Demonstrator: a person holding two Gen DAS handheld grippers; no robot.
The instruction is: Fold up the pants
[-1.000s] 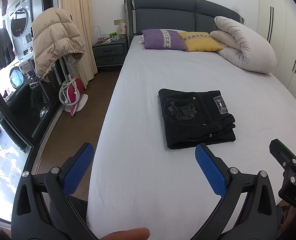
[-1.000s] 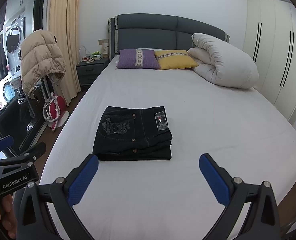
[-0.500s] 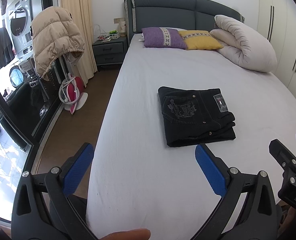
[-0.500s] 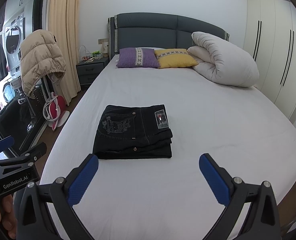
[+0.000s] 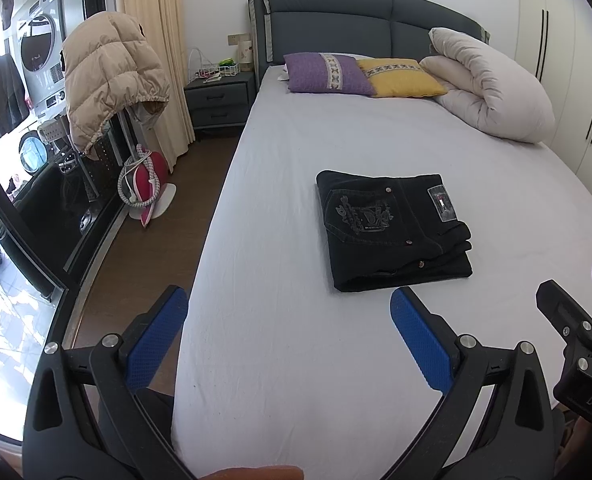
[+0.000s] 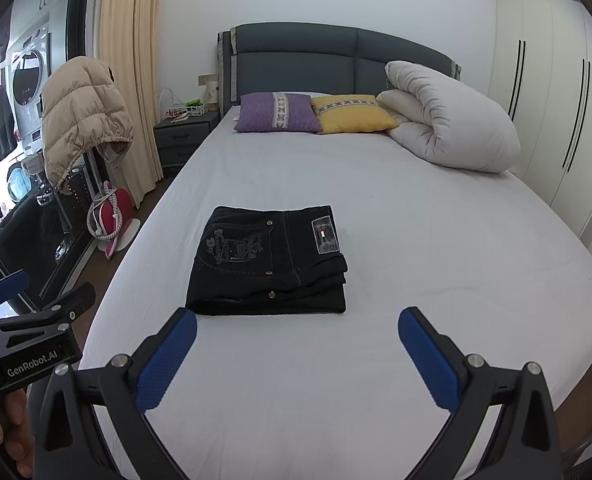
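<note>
Blue ribbed pads line the two black fingers of the left gripper [image 5: 286, 320], which are spread wide and grasp nothing, hanging above the near left corner of the bed [image 5: 280, 380]. The right gripper [image 6: 296, 342] is spread just as wide, empty as well, poised over the bed's near edge; its fingers touch neither sheet nor cloth.

The pants [image 6: 270, 262] lie folded into a thick, squarish stack of dark denim (pale stitching, metal rivets, an embroidered pocket crest and a small rectangular label on top) on the smooth white sheet, near the middle of the bed and just beyond both sets of tips. The layered edges of the stack face the near side.

At the headboard end rest a purple pillow [image 6: 278, 113], a yellow pillow [image 6: 352, 114] and a rolled, puffy white duvet [image 6: 448, 122] by the far right corner.
</note>
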